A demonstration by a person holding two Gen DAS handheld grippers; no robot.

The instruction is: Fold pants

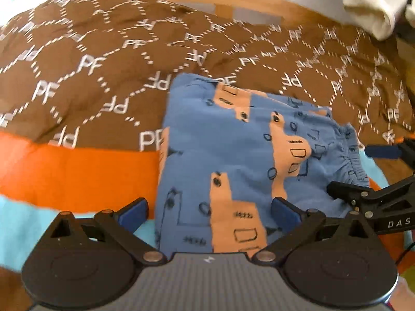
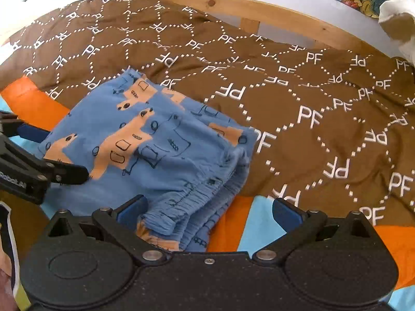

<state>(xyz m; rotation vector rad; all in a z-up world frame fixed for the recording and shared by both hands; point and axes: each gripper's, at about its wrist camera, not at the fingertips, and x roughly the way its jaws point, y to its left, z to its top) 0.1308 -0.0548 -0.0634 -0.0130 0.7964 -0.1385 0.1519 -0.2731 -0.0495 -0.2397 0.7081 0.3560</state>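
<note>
Blue pants (image 1: 233, 160) with orange animal prints lie folded into a compact stack on the bed. Their gathered waistband (image 2: 192, 202) faces the right wrist camera. My left gripper (image 1: 208, 212) is open, its blue pads (image 1: 135, 212) wide apart over the near edge of the stack. My right gripper (image 2: 208, 211) is open too, with the waistband end of the pants (image 2: 160, 155) just ahead of its left pad. Each gripper shows in the other's view, flanking the stack: the right gripper (image 1: 363, 171) at the waistband side, the left gripper (image 2: 50, 153) at the opposite side.
A brown duvet (image 2: 298, 98) printed with white "PF" letters covers the bed behind the pants. An orange and light-blue sheet (image 1: 64, 171) lies under the near side. A wooden bed frame (image 2: 272, 13) runs along the back, with a white cloth (image 1: 373, 13) at the far right.
</note>
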